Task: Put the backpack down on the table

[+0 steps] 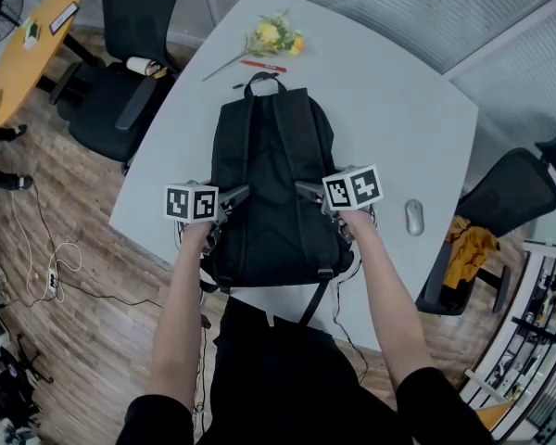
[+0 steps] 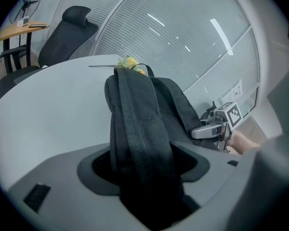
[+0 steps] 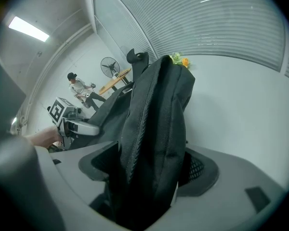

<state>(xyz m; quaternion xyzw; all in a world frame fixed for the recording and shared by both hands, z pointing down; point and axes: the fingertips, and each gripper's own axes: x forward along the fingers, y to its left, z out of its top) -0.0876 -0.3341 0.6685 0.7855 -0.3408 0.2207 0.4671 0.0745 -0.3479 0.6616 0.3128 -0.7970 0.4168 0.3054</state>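
Observation:
A black backpack [image 1: 273, 184] lies flat on the white table [image 1: 389, 100], straps up, its handle toward the far end. My left gripper [image 1: 239, 193] is at its left side and my right gripper [image 1: 306, 190] at its right side, both near the bottom end. In the left gripper view a raised fold of backpack fabric [image 2: 139, 124] stands between the jaws of the left gripper [image 2: 144, 177] with dark gaps on both sides. The right gripper [image 3: 147, 186] likewise has a fold of the backpack [image 3: 159, 119] between its jaws, a gap showing beside it.
Yellow flowers [image 1: 276, 37] and a red pen [image 1: 262, 66] lie beyond the backpack. A grey mouse [image 1: 414, 217] sits to its right. Black office chairs [image 1: 120, 82] [image 1: 510, 193] flank the table. A person [image 3: 78, 88] stands far off by an orange table [image 1: 23, 49].

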